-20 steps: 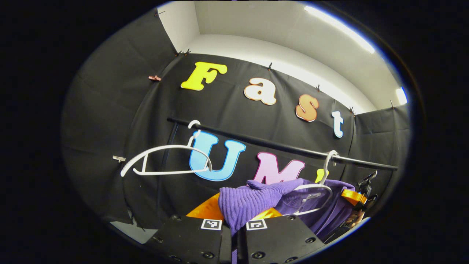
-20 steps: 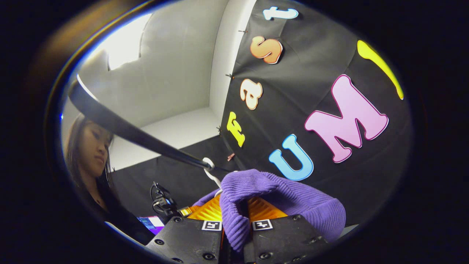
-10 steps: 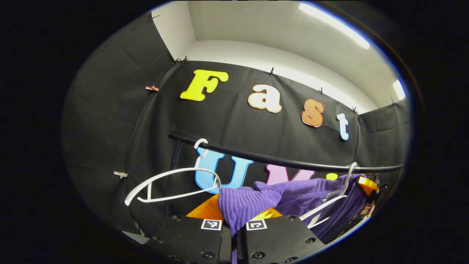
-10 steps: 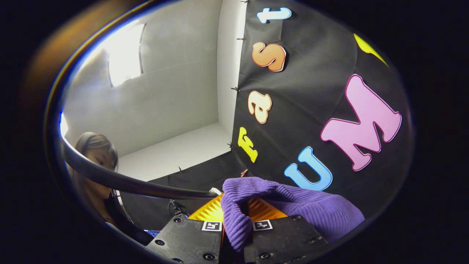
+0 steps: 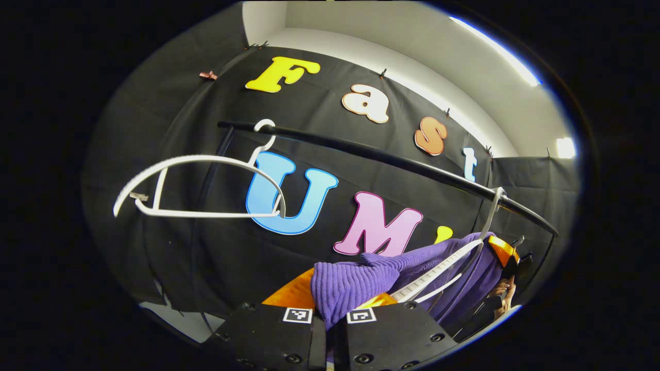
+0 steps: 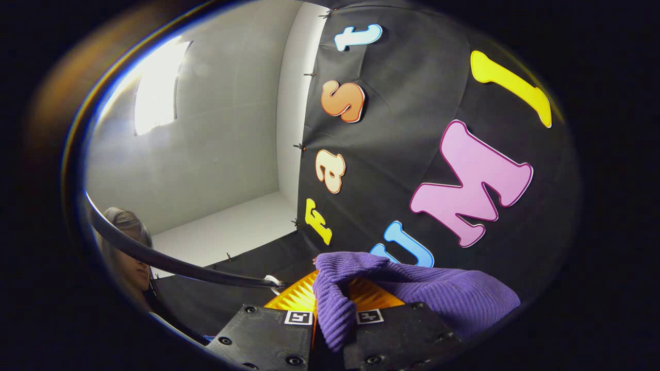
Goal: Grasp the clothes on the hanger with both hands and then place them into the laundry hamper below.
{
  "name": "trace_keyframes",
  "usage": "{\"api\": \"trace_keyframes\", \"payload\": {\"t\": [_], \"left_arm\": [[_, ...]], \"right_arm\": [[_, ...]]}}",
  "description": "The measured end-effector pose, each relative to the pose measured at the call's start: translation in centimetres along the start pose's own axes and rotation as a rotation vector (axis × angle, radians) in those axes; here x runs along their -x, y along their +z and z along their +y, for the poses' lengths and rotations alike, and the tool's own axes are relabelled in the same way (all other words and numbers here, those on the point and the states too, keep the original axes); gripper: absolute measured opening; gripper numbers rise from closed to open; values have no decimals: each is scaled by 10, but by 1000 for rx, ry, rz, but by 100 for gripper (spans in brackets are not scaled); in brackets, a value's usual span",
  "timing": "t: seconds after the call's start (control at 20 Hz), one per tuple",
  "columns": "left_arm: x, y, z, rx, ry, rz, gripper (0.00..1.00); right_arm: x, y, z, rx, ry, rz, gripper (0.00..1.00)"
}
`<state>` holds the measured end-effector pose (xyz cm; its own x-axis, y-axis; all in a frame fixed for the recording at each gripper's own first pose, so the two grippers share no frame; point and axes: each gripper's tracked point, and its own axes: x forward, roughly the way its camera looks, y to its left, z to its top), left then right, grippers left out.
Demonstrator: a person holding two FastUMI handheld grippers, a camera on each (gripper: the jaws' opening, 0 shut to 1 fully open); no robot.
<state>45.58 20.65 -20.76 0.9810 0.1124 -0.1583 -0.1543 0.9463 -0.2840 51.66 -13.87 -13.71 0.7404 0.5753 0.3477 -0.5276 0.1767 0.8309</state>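
I am holding the purple ribbed knit garment [image 5: 356, 283] with both tongs. In the left gripper view, the left tongs [image 5: 330, 317] are clenched on a bunched fold of the knit, which is rising between the two fingers. In the right gripper view, the right tongs [image 6: 334, 319] are clamped likewise on another fold of the same garment [image 6: 412, 291].

Location: the garment is stretching from the left tongs toward a white plastic hanger [image 5: 438, 273], which is hooked on the black horizontal rail [image 5: 371, 152] and tilting steeply. The knit appears to be draping partly over that hanger; I cannot tell whether it is fully free. A second white plastic hanger [image 5: 196, 185], bare, is hanging farther along the rail.

Step in hand, as I judge it: grasp done, pulling the garment off its hanger. Placing not yet done.

Next move calls for: drawing both tongs down and away together until the knit is clearing the hanger, keeping both grips closed, then lowering to the hamper below. Risk: the knit snagging and dragging the hanger off the rail.
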Motion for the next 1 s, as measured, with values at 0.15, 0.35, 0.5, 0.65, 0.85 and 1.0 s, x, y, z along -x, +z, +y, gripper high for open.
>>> {"api": "trace_keyframes", "payload": {"t": [0.15,0.35,0.5,0.65,0.85,1.0], "left_arm": [[6,-9,-6,55,-29,-14,10],[28,18,7,0,43,-42,10],[43,28,16,-81,95,-65,10],[41,2,27,-73,123,-37,12],[27,-45,36,62,113,3,10],[9,-76,30,115,96,51,10]], "right_arm": [[2,7,-1,-17,-17,-23,14],[-13,-14,18,-2,17,40,10],[-26,-26,34,-10,64,72,14],[-33,-29,25,-26,62,71,14],[-31,-29,19,-32,51,77,14],[-26,-19,5,1,-3,58,15]]}}
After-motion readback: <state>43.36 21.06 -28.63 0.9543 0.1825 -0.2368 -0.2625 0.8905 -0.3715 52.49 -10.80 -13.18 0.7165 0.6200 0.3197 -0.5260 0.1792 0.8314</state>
